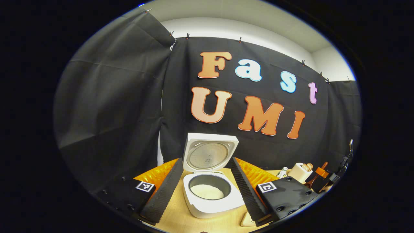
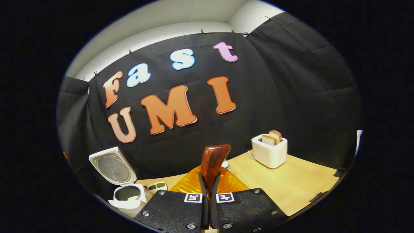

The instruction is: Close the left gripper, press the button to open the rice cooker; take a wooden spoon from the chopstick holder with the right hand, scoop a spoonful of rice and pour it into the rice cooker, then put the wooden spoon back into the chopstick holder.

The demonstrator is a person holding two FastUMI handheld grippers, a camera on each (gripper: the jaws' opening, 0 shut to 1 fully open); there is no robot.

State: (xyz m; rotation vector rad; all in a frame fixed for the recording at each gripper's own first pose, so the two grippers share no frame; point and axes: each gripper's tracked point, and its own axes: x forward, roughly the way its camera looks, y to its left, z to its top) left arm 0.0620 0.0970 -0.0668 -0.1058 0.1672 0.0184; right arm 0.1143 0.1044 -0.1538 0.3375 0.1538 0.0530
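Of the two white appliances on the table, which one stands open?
The rice cooker: its lid is swung up, showing rice in the pot. The toaster has no lid, just two bread slices sticking out of its top.

L cam near cooker (image 1: 212, 191), both share it

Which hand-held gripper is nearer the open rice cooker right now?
Left. The left hand-held gripper is open with the rice cooker just ahead between its fingers. The right hand-held gripper, shut on the wooden spoon, sits farther off to the cooker's right.
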